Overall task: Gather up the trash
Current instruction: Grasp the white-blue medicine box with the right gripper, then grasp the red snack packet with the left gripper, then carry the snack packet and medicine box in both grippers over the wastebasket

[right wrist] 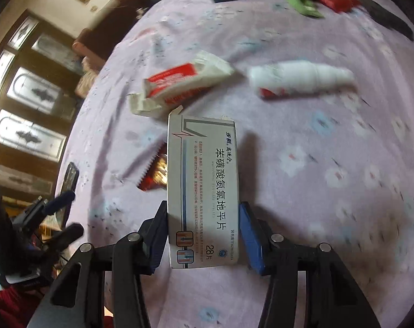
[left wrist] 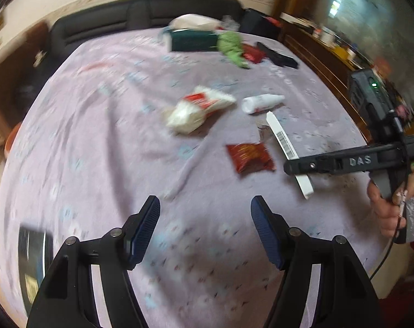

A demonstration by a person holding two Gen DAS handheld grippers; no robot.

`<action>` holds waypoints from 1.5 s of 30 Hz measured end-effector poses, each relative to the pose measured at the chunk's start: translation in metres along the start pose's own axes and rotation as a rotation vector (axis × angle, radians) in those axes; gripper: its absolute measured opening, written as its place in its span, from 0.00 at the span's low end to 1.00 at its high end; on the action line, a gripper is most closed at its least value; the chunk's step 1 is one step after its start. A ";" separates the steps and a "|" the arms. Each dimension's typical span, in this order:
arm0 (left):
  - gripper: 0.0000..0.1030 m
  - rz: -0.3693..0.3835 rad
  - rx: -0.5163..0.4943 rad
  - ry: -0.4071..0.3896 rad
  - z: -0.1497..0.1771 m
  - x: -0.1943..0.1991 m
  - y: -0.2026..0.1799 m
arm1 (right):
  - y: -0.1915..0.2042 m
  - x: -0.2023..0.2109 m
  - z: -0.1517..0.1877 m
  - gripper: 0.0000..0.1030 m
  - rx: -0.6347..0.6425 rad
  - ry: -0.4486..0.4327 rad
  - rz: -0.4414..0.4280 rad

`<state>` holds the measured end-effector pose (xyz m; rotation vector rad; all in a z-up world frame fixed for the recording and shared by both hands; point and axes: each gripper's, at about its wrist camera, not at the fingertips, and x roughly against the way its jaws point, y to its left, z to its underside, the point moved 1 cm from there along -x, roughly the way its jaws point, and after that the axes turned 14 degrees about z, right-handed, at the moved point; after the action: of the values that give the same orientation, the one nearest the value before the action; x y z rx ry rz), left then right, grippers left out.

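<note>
Cardboard, light and crushable, the medicine box (right wrist: 202, 191) sits clamped by its long edges in my right fingers (right wrist: 202, 235) above the lilac bed (right wrist: 330, 150), while my left fingers (left wrist: 205, 229) hover open and empty.

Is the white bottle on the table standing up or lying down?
Lying down. The white bottle rests on its side on the pink tablecloth, beside the white and red wrapper.

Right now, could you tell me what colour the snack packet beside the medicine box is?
The snack packet is red with gold print, clearest in the left wrist view.
</note>
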<state>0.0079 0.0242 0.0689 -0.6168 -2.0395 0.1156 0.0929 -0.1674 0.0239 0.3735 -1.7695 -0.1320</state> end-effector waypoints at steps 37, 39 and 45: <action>0.32 0.082 -0.223 0.138 -0.028 -0.108 -0.020 | -0.048 0.102 0.123 0.52 -0.328 -0.161 0.088; 0.31 0.078 -0.178 0.114 -0.023 -0.102 -0.021 | -0.044 0.103 0.122 0.52 -0.317 -0.170 0.106; 0.32 0.071 -0.105 0.013 -0.013 -0.073 -0.053 | -0.040 0.107 0.124 0.52 -0.299 -0.206 0.206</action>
<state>0.0280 -0.0583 0.0357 -0.7532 -2.0216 0.0466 -0.0395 -0.2527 0.0829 -0.0402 -1.9439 -0.2923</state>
